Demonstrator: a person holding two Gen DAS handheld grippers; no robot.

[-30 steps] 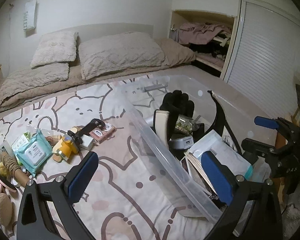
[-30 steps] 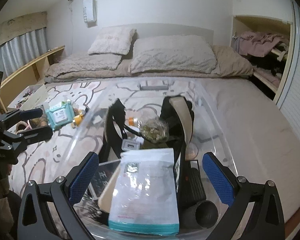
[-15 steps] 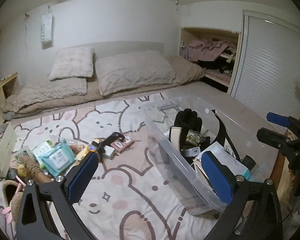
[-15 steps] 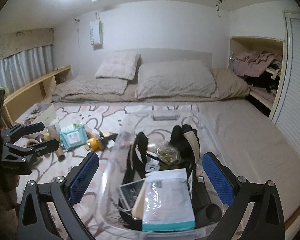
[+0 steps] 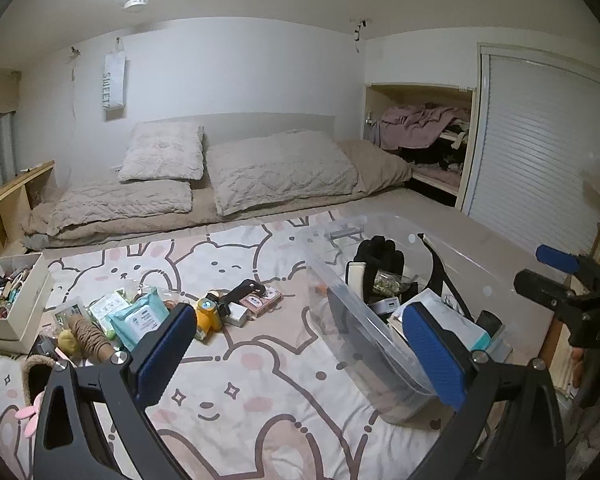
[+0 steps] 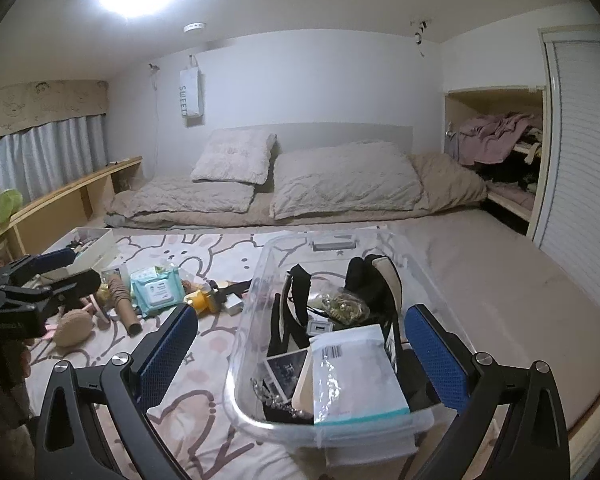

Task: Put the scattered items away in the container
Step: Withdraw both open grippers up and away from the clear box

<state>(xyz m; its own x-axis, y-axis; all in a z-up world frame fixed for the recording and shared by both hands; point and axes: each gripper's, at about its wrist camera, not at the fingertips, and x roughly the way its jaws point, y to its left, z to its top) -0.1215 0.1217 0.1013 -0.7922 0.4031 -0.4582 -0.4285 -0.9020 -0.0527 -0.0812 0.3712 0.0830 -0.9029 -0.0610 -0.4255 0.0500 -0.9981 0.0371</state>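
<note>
A clear plastic container (image 5: 364, 332) stands on the bed's right side, holding a black glove (image 5: 380, 254), a white pouch with a teal edge (image 6: 356, 376) and other bits. Left of the container (image 6: 246, 320) lie a teal wipes pack (image 5: 140, 320), a yellow toy (image 5: 208, 314), a pink card box (image 5: 260, 300) and a brown twine roll (image 5: 88, 336). My left gripper (image 5: 300, 354) hangs open and empty above the blanket, back from the pile. My right gripper (image 6: 300, 354) is open and empty above the container's near end.
A white box of small things (image 5: 16, 312) sits at the far left. Pillows (image 5: 276, 168) lie at the head of the bed, a wooden shelf (image 6: 72, 196) runs along the left, and an open closet (image 5: 424, 140) is at the right. The bed's edge (image 6: 588, 420) drops off nearby.
Both grippers have drawn back and risen from the container, so more of the room shows. The jaws stay open and nothing on the bed has moved.
</note>
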